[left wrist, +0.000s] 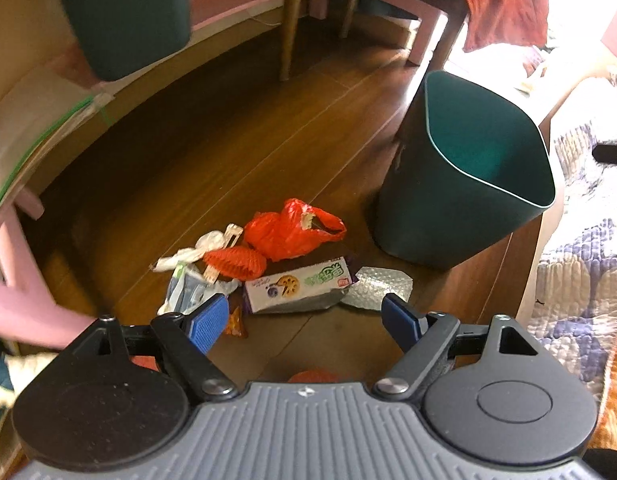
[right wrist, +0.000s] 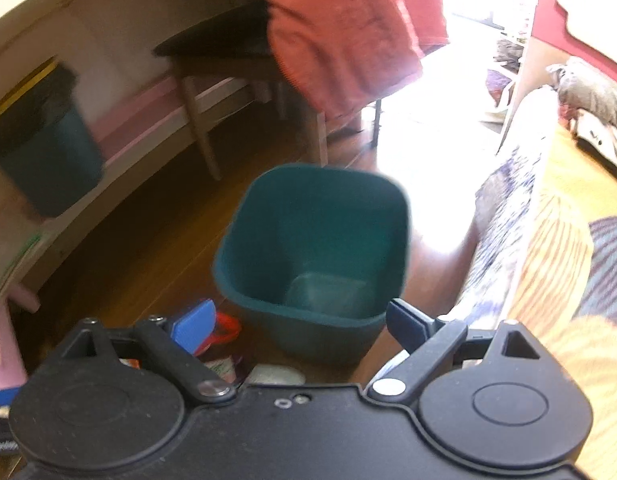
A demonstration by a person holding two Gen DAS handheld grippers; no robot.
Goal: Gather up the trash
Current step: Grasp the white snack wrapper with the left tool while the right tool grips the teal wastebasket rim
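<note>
Left gripper [left wrist: 304, 312] jaws wide above snack box [left wrist: 298, 286], lower centre; right gripper [right wrist: 300, 322] jaws wide, empty, over green bin [right wrist: 314, 240].

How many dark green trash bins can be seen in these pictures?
2. One open bin stands on the wooden floor right of the trash pile. The second bin stands farther back at upper left, by the wall. Others may be out of view.

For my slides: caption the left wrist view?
Open left claw above floor litter beside an empty green bin.
</note>
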